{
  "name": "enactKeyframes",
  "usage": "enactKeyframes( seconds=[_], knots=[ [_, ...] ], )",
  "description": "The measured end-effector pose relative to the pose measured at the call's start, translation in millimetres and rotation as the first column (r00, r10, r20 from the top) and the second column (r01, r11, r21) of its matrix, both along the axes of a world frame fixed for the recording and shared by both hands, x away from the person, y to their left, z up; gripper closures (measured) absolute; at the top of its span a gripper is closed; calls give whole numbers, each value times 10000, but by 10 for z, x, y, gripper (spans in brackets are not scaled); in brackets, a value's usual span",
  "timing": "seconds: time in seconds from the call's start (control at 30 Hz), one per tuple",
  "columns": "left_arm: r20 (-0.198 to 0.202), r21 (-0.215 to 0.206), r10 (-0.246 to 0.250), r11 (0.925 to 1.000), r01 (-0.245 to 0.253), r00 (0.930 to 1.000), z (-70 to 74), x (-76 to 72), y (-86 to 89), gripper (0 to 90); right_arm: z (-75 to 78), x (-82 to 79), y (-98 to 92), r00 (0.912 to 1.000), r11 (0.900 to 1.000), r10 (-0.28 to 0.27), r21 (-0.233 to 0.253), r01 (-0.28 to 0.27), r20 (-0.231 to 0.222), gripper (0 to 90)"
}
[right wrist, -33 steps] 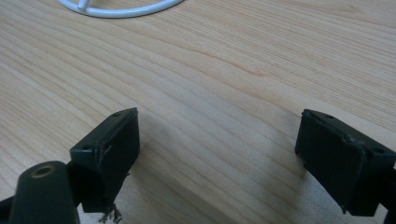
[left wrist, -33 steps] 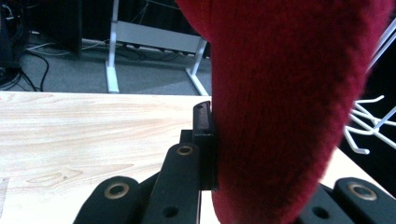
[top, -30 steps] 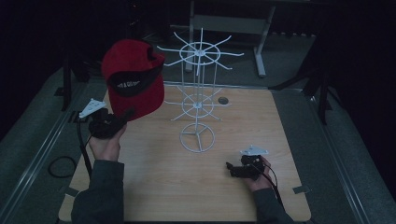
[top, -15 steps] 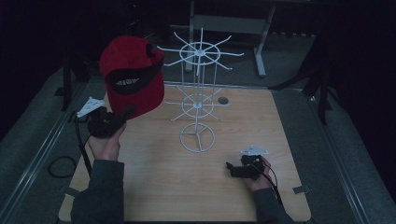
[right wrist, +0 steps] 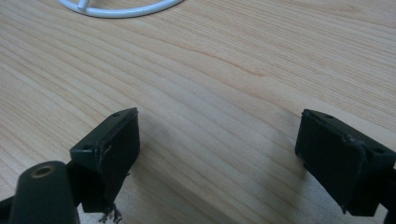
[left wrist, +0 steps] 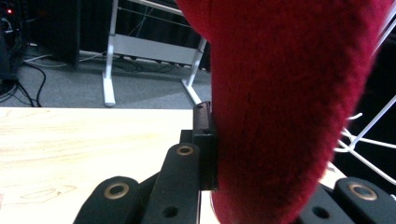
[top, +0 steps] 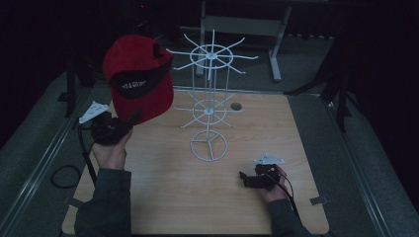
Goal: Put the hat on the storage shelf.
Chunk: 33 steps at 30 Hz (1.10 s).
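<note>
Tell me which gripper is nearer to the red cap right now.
Left. The left gripper is shut on the red cap, holding it up beside the white wire rack. The right gripper rests open on the table, well away from it.

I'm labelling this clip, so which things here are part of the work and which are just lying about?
In the job:
red cap, clamped in the left gripper
white wire rack, beside the cap
right gripper, open, low over the table

Lying about:
metal frame behind the table
dark round hole in the tabletop
</note>
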State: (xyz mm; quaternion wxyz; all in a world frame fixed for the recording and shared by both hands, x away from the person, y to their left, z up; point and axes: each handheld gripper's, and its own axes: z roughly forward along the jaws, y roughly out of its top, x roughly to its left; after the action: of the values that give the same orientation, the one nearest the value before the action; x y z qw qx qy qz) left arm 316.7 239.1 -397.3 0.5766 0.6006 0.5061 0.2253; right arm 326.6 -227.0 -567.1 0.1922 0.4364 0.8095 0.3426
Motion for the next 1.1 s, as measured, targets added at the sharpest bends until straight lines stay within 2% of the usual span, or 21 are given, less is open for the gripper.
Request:
enactKeyframes(
  seconds=[0.37,1.1],
  knots=[
    [99,50,-9,10000,9,10000,67,14,-7,851,0,0,0,10000,10000,0,0,0,0,137],
    [370,-258,85,9996,-76,9993,146,7,-13,851,0,0,0,10000,10000,-1,1,1,-3,137]
  ],
)
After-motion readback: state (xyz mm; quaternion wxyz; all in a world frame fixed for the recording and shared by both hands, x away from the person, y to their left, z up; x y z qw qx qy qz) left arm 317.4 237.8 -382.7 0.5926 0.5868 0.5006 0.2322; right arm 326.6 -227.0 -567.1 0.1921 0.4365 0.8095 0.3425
